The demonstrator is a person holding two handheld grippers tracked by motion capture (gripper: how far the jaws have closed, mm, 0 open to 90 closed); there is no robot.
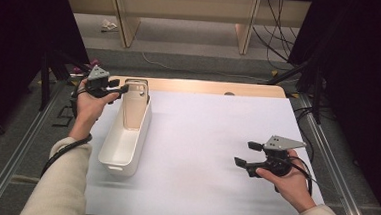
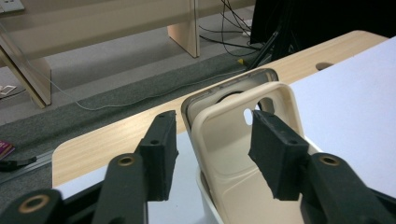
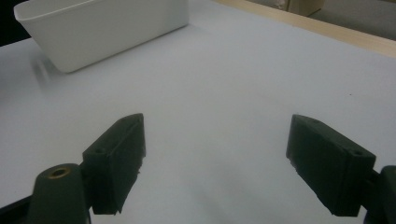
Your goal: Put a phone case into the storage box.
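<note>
The phone case (image 2: pixel 233 149) stands tilted in the far end of the white bin (image 1: pixel 124 148), its lower part cut off in the left gripper view (a second, greyer case behind it is hard to make out). The left gripper (image 2: pixel 212 149) straddles it, released, pads apart from it. The right gripper (image 3: pixel 215 163) gapes over bare table (image 3: pixel 224 79).

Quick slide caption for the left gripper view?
Left claw open around cream phone cases standing in the white bin.
</note>
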